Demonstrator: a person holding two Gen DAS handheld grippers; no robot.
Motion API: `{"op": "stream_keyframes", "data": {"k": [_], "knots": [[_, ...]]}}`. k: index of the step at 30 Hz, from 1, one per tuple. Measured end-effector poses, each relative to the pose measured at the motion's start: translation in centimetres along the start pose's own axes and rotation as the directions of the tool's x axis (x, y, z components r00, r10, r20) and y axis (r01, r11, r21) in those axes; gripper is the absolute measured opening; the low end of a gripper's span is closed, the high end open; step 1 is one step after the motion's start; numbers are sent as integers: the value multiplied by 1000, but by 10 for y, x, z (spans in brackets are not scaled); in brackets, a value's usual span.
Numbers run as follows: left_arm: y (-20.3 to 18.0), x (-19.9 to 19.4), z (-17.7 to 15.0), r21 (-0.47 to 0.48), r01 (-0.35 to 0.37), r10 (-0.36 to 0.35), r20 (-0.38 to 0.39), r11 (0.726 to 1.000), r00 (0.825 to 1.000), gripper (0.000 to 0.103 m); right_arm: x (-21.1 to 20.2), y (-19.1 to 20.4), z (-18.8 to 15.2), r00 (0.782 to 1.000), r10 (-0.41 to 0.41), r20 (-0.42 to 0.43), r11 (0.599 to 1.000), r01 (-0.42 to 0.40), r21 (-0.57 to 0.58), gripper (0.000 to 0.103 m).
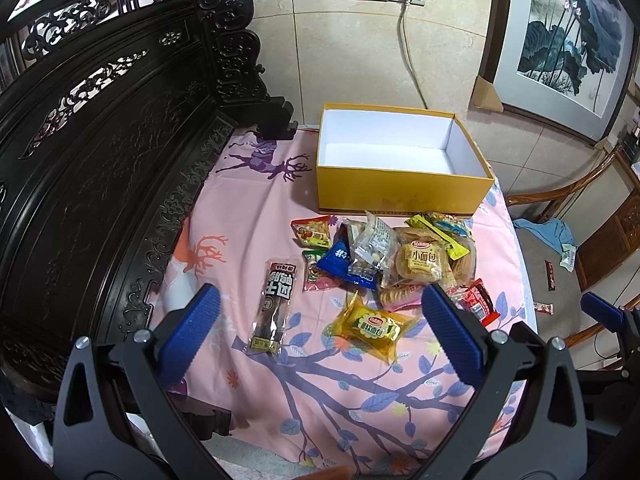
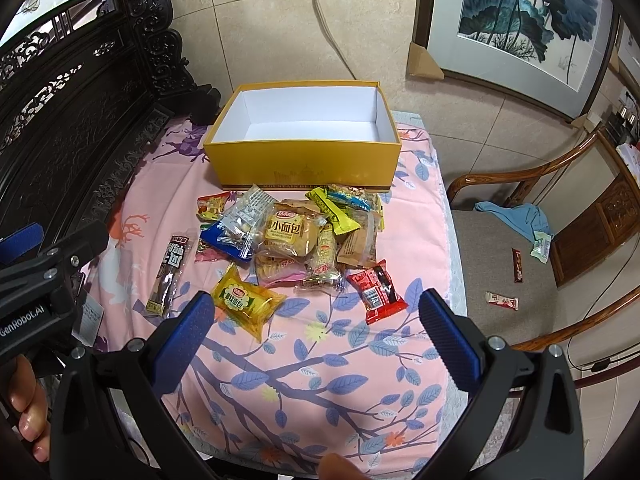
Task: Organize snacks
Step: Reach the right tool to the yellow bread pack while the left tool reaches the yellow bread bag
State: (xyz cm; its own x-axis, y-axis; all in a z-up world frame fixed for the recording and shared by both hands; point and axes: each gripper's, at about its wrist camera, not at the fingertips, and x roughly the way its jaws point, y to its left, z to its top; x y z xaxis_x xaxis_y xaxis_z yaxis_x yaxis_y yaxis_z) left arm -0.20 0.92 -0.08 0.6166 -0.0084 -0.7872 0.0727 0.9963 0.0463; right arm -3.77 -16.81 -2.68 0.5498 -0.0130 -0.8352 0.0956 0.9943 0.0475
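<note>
Snacks in crinkly wrappers lie heaped (image 1: 404,256) on a pink cloth printed with blue leaves and purple deer (image 1: 248,208), just in front of an open yellow cardboard box with a white inside (image 1: 400,192). The box stands empty at twelve o'clock from the heap, almost touching its far edge.

The left gripper (image 1: 320,336) has its blue ribbed fingers spread wide, nothing between them. A yellow clear-film bread packet (image 1: 370,326) lies on the cloth between the two fingertips, slightly toward the right one, apart from both. A long dark strip packet with white lettering (image 1: 274,304) lies at about eleven o'clock from that midpoint, near the left finger. A red wrapped sweet (image 1: 480,302) sits just beside the right finger, at its two o'clock.

The right gripper (image 2: 316,312) is likewise spread and empty. In its view the yellow bread packet (image 2: 246,300) lies just beside the left fingertip, at ten o'clock from the gap, and the red sweet (image 2: 376,290) at one o'clock, nearer the right finger. The heap (image 2: 296,232) sits at twelve, the box (image 2: 304,160) beyond it.

A few small packets (image 2: 502,300) lie on the grey seat of a wooden chair (image 2: 492,248) at three o'clock, well apart from the cloth.
</note>
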Motion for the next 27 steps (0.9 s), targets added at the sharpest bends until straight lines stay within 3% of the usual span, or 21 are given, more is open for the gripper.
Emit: {"op": "stream_keyframes", "data": {"k": [11,20,23,27], "knots": [[-3,21,-2,35,18,-20,43,999,999,101,21,-12,6,1000,13,-3,1000,-13,-8,102],[13,61,-14,21,64,-65,55,998,996,101,68,-26,13,993,113,27,992,-111,-66,102],[22,78,-17,-5,71,-71,50,997,996,101,89,-18,18,980,196,32,971,-190,-148,97],[32,90,-18,-19,71,-69,101,997,992,101,120,6,23,968,251,-5,894,-234,-382,84]]}}
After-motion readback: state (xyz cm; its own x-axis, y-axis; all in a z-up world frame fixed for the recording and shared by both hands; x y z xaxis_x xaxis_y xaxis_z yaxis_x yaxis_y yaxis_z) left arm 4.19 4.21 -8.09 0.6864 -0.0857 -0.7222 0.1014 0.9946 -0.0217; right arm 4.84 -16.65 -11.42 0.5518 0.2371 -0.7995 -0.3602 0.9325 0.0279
